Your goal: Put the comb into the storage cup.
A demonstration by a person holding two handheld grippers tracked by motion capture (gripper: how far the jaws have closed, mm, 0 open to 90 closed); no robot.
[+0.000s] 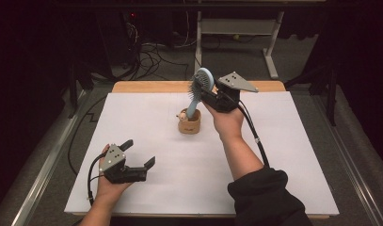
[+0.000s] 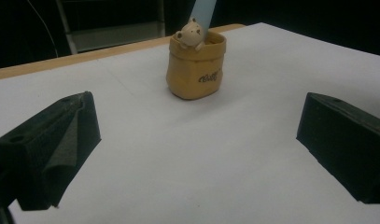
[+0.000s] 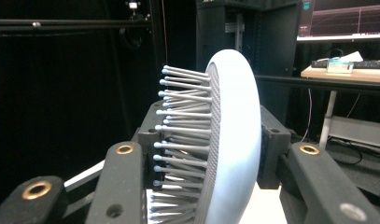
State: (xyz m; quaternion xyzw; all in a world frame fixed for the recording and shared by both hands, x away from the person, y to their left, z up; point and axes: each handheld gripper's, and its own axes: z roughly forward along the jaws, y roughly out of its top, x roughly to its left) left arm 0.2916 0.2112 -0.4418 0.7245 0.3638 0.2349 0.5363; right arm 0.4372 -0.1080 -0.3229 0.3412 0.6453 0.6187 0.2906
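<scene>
So, going left to right: the left tongs (image 1: 138,153) sit low near the table's (image 1: 292,155) front-left corner, jaws spread wide with nothing between them, just pointed toward the middle. From the left gripper view they look straight at the little tan holder (image 2: 196,70), a sack-shaped cup with a small bear figure (image 2: 189,33) peeking over its rim. The holder stands upright around the middle of the table, a bit toward the back edge.

Next over is the light blue hairbrush (image 1: 198,89). Its handle end is down inside the holder, and its head leans up and toward the table's right side. The right tongs (image 1: 204,88) are pinching that head, one jaw on the bristle side and one on the smooth back, which you can see clearly in the right gripper view on the brush head (image 3: 234,140).

What could go wrong from here, in my opinion: the grip is on a rounded back and springy bristles, so the brush could twist or slip between the pads. Also, the holder looks light and nobody is steadying it. If the handle gets pushed sideways against the rim instead of straight along the cup, the holder probably tips or skids across the table. Letting go with the brush leaning this much could topple it too.
</scene>
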